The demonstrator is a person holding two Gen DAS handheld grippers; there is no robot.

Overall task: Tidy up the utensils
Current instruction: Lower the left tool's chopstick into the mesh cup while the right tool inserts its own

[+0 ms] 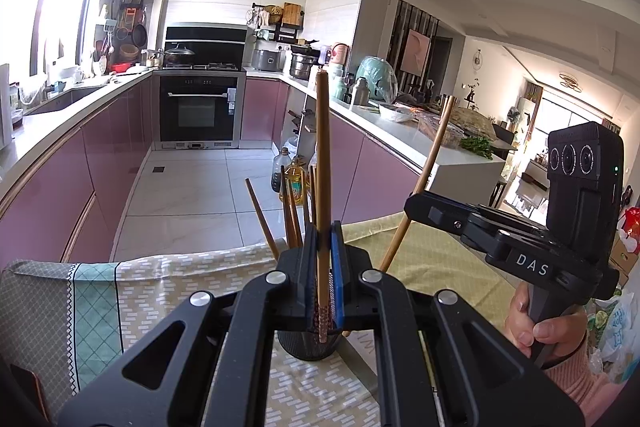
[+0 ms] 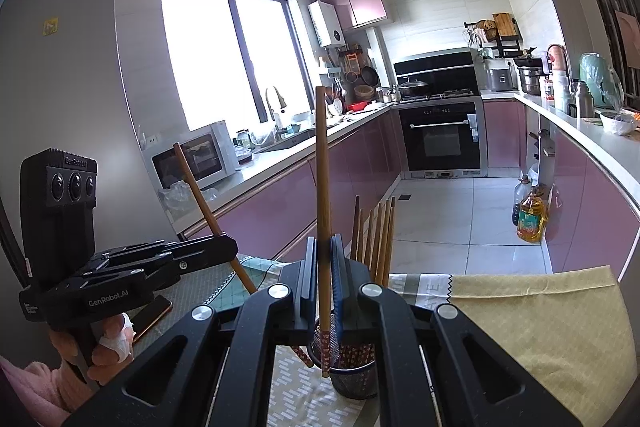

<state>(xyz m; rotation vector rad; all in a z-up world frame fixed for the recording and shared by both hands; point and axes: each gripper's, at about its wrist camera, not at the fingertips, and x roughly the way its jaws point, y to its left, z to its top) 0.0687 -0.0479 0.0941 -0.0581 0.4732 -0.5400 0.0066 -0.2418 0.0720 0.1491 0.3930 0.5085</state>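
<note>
My left tongs point(image 1: 323, 247) clamp one upright chopstick point(image 1: 322, 155) above the mesh holder point(image 1: 308, 345); my right tongs point(image 2: 323, 259) clamp another chopstick point(image 2: 322, 187). Six chopsticks point(image 2: 378, 239) stand inside the holder.

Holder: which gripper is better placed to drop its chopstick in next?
Probably the right gripper: the right chopstick stands upright at the holder rim; the left gripper tilts the left chopstick, tip outside.
</note>
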